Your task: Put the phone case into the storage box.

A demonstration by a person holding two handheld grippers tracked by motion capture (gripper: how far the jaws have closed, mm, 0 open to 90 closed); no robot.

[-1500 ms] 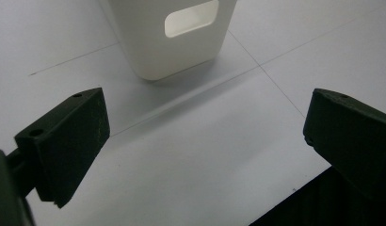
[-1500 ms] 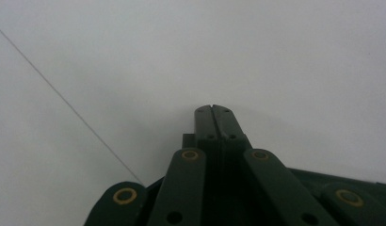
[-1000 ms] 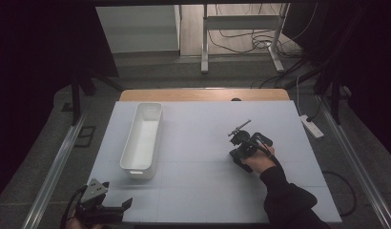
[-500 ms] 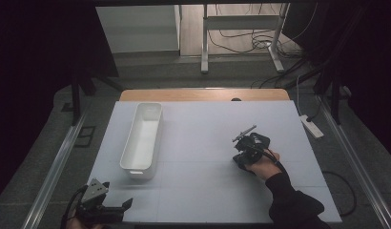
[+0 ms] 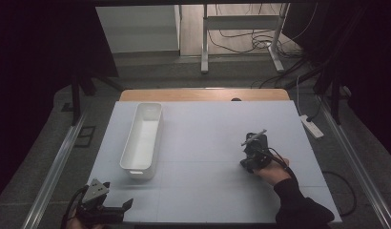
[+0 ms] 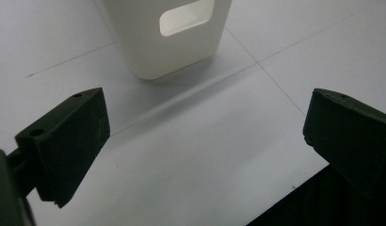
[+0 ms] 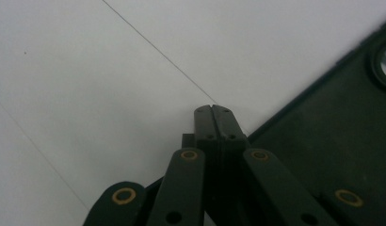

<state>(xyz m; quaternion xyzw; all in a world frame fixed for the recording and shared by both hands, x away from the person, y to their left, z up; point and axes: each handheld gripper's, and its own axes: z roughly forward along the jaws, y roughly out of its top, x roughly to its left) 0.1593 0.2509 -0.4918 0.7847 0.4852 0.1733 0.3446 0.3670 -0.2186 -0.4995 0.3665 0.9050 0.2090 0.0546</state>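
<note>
A long white bin (image 5: 142, 138) lies on the left half of the pale table mat (image 5: 203, 191). My left gripper (image 5: 126, 208) rests at the mat's near left corner, jaws wide apart with nothing between them. In the left gripper view (image 6: 205, 127) the bin's end wall (image 6: 172, 33) with its handle slot stands just ahead of the jaws. My right gripper (image 5: 253, 143) is held in a hand over the mat's right half. Its jaws (image 7: 214, 117) are pressed together with nothing visible between them.
A dark surface (image 7: 332, 141) fills the right side of the right gripper view past the mat's edge. A white power strip (image 5: 312, 127) lies on the floor off the table's right side. Cables and desk legs (image 5: 203, 43) stand beyond the far edge.
The right gripper has drifted toward the near side of the table and a little to the right, still shut. The left gripper and the bin have not moved.
</note>
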